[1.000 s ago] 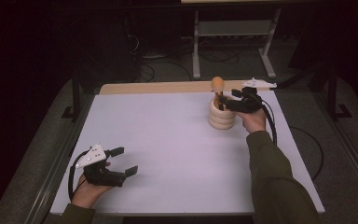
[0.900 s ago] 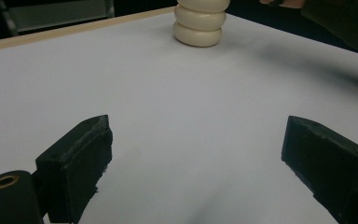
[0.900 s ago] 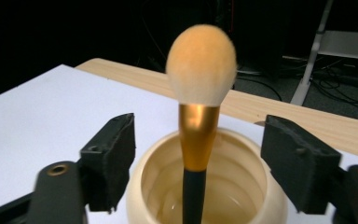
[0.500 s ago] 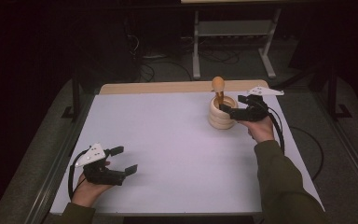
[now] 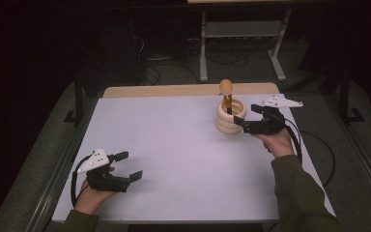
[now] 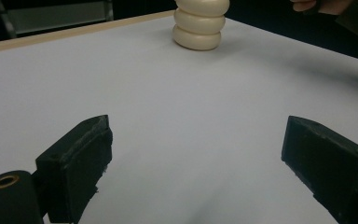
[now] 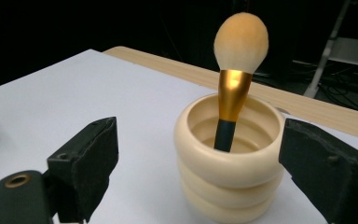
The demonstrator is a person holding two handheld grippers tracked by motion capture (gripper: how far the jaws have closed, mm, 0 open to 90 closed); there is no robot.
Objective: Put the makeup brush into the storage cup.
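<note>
Brush (image 7: 237, 79) stands head-up in the cream ribbed holder (image 7: 228, 172), far right part of the bench (image 5: 174, 145), near the wooden back edge.

Right claw (image 5: 248, 118): jaws have just been opening, now spread wide. In the right gripper view they sit either side of the holder, a gap showing on both sides, nothing clamped. Left claw (image 5: 128, 166): also spread, empty, parked near the front left of the bench, well apart from the holder.

Handling, my read:
- Brush is light. Fluffy head is soft and gives no grip; crushing the bristles is the risk.
- Gold ferrule looks smooth and glossy, so likely slippery. Still the best place to take hold, or the dark handle just below it where it clears the rim.
- Brush leans loosely in the holder, so it will tip when nudged.
- Holder looks rigid, with rounded ridges; it may slide on the smooth sheet if I pull sideways. Lift straight up.

Can't make out:
- Lower handle, hidden inside the holder; length unknown.
- Left gripper view cuts off the holder's top.
- Room behind the bench is too dark to read.
</note>
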